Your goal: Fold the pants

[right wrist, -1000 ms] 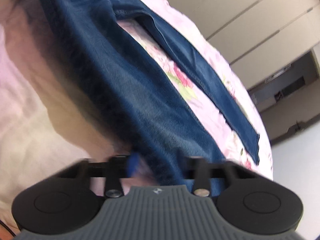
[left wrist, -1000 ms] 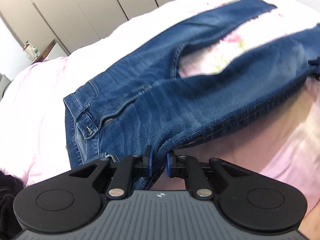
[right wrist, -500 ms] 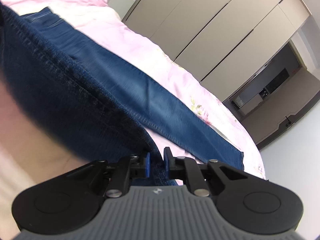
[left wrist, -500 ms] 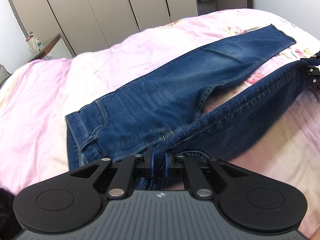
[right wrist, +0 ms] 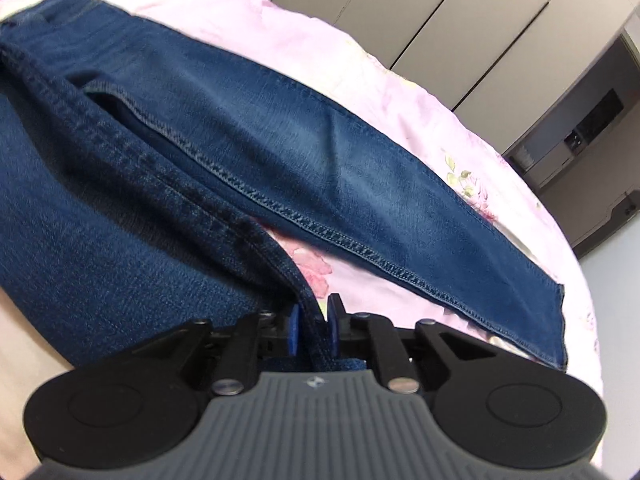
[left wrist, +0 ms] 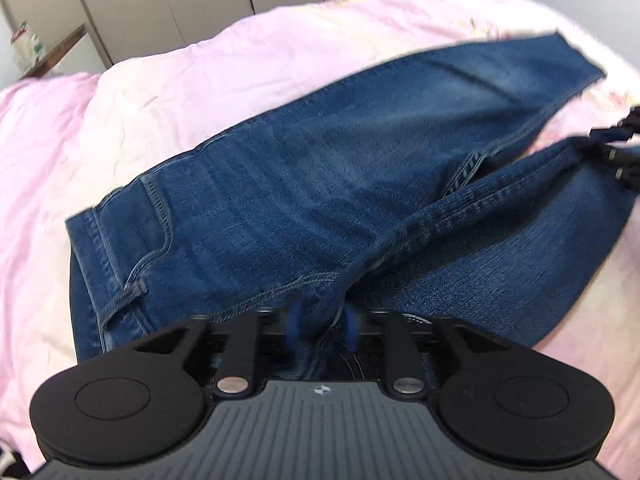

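Blue jeans [left wrist: 304, 184] lie on a pink bed. One leg lies flat on the bedding [right wrist: 360, 184]. The other leg [left wrist: 520, 232] is lifted and carried over it between my two grippers. My left gripper [left wrist: 320, 326] holds the denim at the waist end; its blue pads look blurred and a little apart, with cloth between them. My right gripper [right wrist: 314, 326] is shut on the seam edge of the lifted leg [right wrist: 168, 176] near the hem, and it also shows at the right edge of the left wrist view [left wrist: 618, 152].
The pink floral bedding [left wrist: 200, 80] spreads around the jeans. Beige wardrobe doors [right wrist: 460, 12] stand behind the bed. A small shelf with bottles [left wrist: 28, 46] is at the far left. A dark recess [right wrist: 588, 128] is at the right.
The lifted leg has swung further over the flat leg, closing the gap between them. The left gripper's pads have spread slightly and blurred. Both cameras tilted down towards the jeans.
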Tool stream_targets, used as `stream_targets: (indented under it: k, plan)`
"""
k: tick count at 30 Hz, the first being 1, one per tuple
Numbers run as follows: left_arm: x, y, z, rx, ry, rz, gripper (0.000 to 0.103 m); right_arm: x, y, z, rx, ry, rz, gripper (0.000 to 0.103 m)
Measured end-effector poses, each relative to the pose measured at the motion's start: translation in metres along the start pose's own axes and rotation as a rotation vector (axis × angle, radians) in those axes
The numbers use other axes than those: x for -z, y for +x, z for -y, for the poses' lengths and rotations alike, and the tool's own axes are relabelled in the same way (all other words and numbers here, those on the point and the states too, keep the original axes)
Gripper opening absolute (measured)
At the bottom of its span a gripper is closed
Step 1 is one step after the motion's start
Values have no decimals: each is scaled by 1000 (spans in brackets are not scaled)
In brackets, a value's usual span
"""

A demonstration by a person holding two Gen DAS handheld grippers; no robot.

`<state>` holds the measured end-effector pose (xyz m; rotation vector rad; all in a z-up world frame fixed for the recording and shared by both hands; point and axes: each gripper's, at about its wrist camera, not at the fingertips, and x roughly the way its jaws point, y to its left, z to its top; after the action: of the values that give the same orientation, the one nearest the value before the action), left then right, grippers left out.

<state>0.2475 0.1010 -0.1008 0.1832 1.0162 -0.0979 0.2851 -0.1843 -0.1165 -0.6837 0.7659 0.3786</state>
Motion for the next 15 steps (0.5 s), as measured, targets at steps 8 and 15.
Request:
stream_targets:
  k: [8,15]
  plan:
    - [36,-65,-15,71,152,30,85,10,-51,26,-27,16,53,70]
    - [56,-64,11,19,344,-77,75,82,-92,58,88,-8,-56,72]
